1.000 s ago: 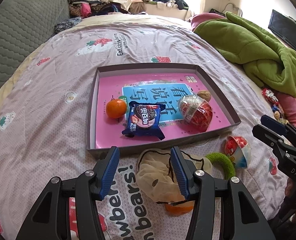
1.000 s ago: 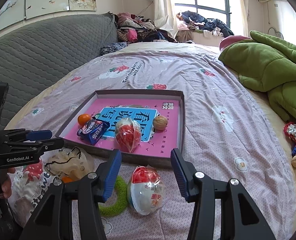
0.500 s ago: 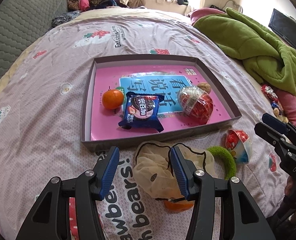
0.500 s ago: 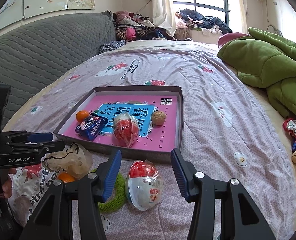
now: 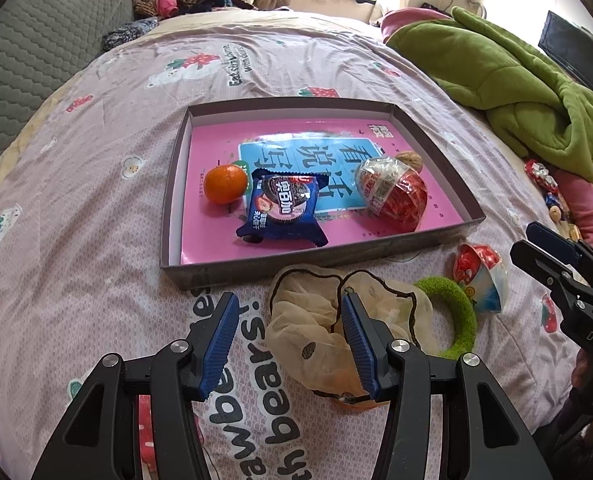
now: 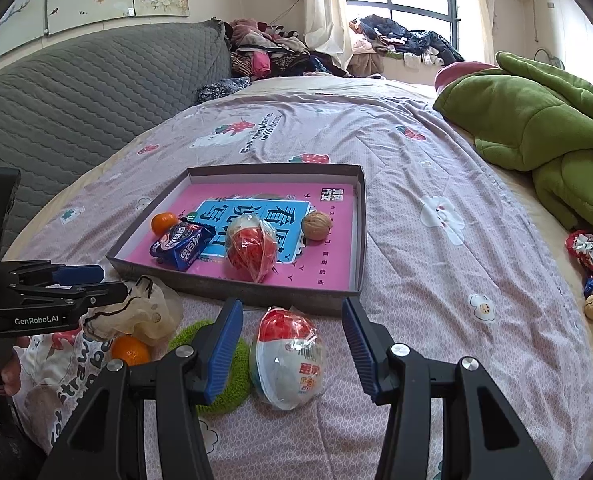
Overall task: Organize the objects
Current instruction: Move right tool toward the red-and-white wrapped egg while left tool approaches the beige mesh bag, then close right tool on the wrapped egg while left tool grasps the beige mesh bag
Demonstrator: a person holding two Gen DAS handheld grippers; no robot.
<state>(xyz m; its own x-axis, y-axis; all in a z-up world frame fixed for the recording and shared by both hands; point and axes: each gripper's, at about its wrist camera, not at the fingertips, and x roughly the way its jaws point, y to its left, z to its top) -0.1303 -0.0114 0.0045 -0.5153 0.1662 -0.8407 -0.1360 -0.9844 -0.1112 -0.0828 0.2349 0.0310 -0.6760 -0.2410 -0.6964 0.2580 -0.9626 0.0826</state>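
Note:
A shallow dark tray (image 5: 169, 200) (image 6: 236, 286) with a pink floor lies on the bedspread. It holds an orange (image 5: 225, 178), a blue cookie pack (image 5: 282, 204), a wrapped red-and-white egg (image 5: 392, 192) and a walnut (image 5: 408, 159). In front of it lie a beige sheer scrunchie (image 5: 308, 320) over a second orange (image 6: 130, 350), a green hair ring (image 5: 456, 308) and another wrapped egg (image 6: 288, 360). My left gripper (image 5: 290, 344) (image 6: 112, 279) hovers open over the scrunchie, not squeezing it. My right gripper (image 6: 292, 348) (image 5: 522, 240) is open, straddling the loose egg without touching it.
A green blanket (image 6: 536, 128) is heaped at the right of the bed, and a grey quilted headboard (image 6: 76, 100) rises at the left. Small wrapped sweets (image 6: 588, 256) lie near the right edge. Clothes (image 6: 272, 48) pile up at the far end.
The left wrist view has crept slightly, so the tray and scrunchie sit a little higher in it. The right gripper has stayed put. Both jaws keep the same width.

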